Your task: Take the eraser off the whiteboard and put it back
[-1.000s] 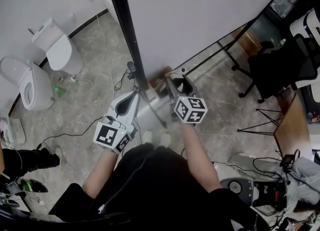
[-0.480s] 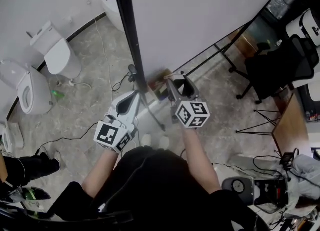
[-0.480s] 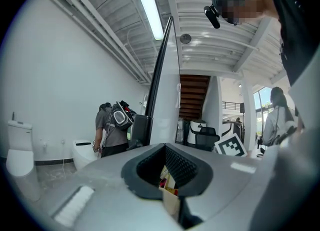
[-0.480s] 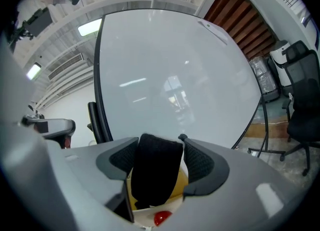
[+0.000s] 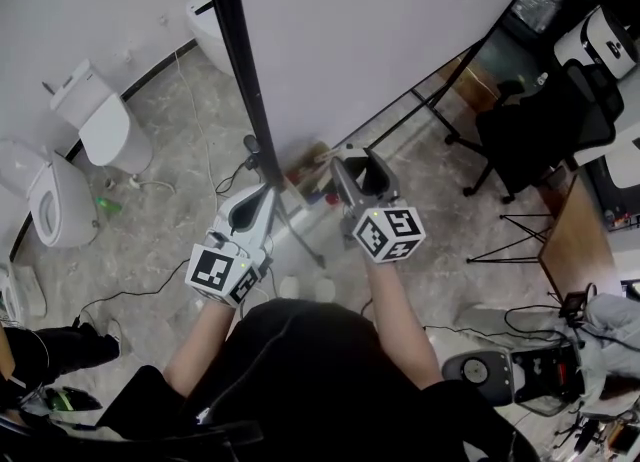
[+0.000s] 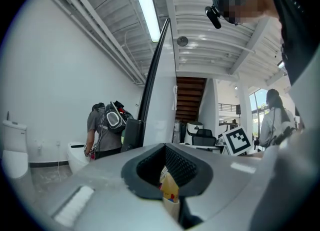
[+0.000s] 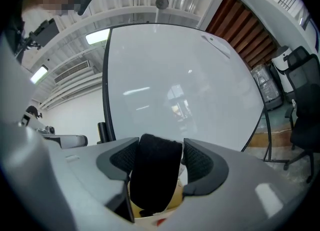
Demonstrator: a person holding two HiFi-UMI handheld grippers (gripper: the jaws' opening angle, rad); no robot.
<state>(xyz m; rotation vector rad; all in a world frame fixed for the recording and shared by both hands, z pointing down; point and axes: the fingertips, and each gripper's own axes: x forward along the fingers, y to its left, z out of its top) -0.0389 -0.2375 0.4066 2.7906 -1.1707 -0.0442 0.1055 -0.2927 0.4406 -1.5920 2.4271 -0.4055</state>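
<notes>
Toilets (image 5: 95, 120), far left, on floor by wall; no part in task.

Left gripper (image 5: 262, 190): level, just beside black frame (image 5: 235, 60) of whiteboard (image 5: 380, 30). Jaws apart, nothing between them. Probably parked idle, clear of the working side.

Whiteboard: upright, face bare white in right gripper view (no eraser left on the visible part).

Right gripper (image 5: 352, 157): level, aimed at board face, near it but not touching. Jaws spread wide and pinching eraser (image 7: 154, 172) by its two sides, dark body standing upright between pads. Side grip presumably chosen to leave one broad face free to meet board; level aim suited to pressing it straight on. Judged stage: removal done, return pending.

Chair (image 5: 530, 130), right, well apart from both grippers; no part in task.

Changes against a second ago:
- Right gripper's marker cube (image 5: 386, 234) larger and slightly lower in head view, read as a lift toward camera; jaw spread much as before.
- Left gripper in much the same spot, same heading.
- Toilets and frame shifted across head view (head movement, most likely, not theirs).
</notes>
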